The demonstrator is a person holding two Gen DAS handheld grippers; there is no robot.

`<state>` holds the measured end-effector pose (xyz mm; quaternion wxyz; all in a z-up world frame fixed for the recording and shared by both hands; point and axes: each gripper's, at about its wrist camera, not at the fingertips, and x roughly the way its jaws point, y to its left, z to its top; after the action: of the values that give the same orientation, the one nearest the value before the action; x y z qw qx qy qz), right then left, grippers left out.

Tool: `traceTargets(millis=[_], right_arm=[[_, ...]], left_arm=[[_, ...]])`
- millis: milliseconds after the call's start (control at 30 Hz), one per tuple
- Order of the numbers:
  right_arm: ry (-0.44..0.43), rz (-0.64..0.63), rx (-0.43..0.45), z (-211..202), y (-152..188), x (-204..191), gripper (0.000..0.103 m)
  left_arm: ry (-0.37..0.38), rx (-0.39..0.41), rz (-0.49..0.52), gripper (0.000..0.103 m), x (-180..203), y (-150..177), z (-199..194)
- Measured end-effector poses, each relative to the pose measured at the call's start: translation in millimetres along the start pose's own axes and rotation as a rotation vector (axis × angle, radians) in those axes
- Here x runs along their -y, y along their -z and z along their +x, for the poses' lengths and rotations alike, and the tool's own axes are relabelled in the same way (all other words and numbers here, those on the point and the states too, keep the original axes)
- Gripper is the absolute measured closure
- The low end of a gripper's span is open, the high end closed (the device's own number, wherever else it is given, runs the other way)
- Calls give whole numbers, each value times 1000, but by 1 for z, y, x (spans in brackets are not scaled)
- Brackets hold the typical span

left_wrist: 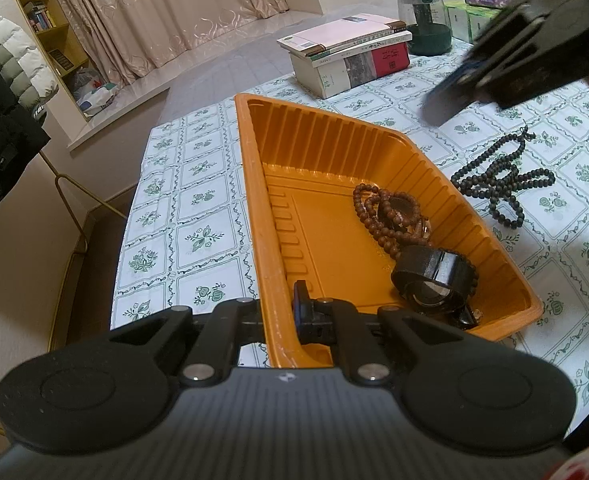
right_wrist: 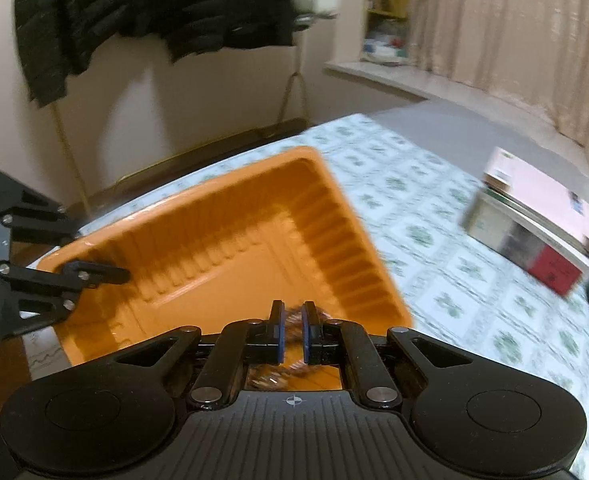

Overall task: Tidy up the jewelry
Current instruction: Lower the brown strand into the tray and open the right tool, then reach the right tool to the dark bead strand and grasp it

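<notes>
Left wrist view first: the left hand-held gripper (left_wrist: pixel 290 312) is pinched onto the near left wall of the orange tray (left_wrist: pixel 250 200), its blue pads pressed together on the rim, steadying it on the surface (left_wrist: pixel 198 184) with its green-patterned cloth. Inside the tray, toward its near right corner, lie a brown bead strand (left_wrist: pixel 386 216) and a black watch (left_wrist: pixel 434 276). Just right of the tray, on the cloth, lies a loose dark bead necklace (left_wrist: pixel 502 176), the piece that looks left to put away. The right hand-held gripper (left_wrist: pixel 454 84) hangs blurred above and beyond it, empty, its fingers close together. Books (left_wrist: pixel 350 56) and a green jar (left_wrist: pixel 424 20) stand at the far end.

Right wrist view: the picture is smeared by motion. The right hand-held gripper (right_wrist: pixel 293 332) shows its blue pads near each other with a narrow gap and nothing gripped; brown beads show through that gap, lying in the tray below. The dark necklace is out of this view.

To do the pickup well, the fingers should spread before descending, come down over a bunched part of the strand, and close gently so the beads do not slip. The left grip should hold the tray firm.
</notes>
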<state>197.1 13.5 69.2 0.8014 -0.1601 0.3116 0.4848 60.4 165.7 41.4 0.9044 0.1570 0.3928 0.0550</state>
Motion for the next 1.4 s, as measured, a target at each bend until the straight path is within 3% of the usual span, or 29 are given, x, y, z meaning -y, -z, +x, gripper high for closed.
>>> traceTargets(millis=[133, 200, 267, 333, 500, 700, 867, 1400], right_arm=[[58, 113, 11, -23, 28, 23, 94], [87, 171, 7, -32, 48, 33, 87], [121, 229, 4, -40, 70, 41, 71], [160, 285, -5, -46, 93, 49, 66], [256, 440, -28, -64, 146, 67, 64], [323, 506, -54, -81, 186, 69, 63], [330, 518, -59, -82, 197, 66, 63], [293, 458, -42, -62, 186, 69, 63]], left_arm=[[-1, -1, 2, 96, 0, 0, 0], [-1, -1, 4, 96, 0, -1, -1], [-2, -1, 5, 96, 2, -2, -2], [-3, -1, 7, 96, 2, -2, -2], [-6, -1, 7, 96, 3, -2, -3], [-6, -1, 8, 96, 3, -2, -3], [-10, -2, 12, 96, 4, -2, -3], [-13, -4, 20, 95, 5, -4, -4]])
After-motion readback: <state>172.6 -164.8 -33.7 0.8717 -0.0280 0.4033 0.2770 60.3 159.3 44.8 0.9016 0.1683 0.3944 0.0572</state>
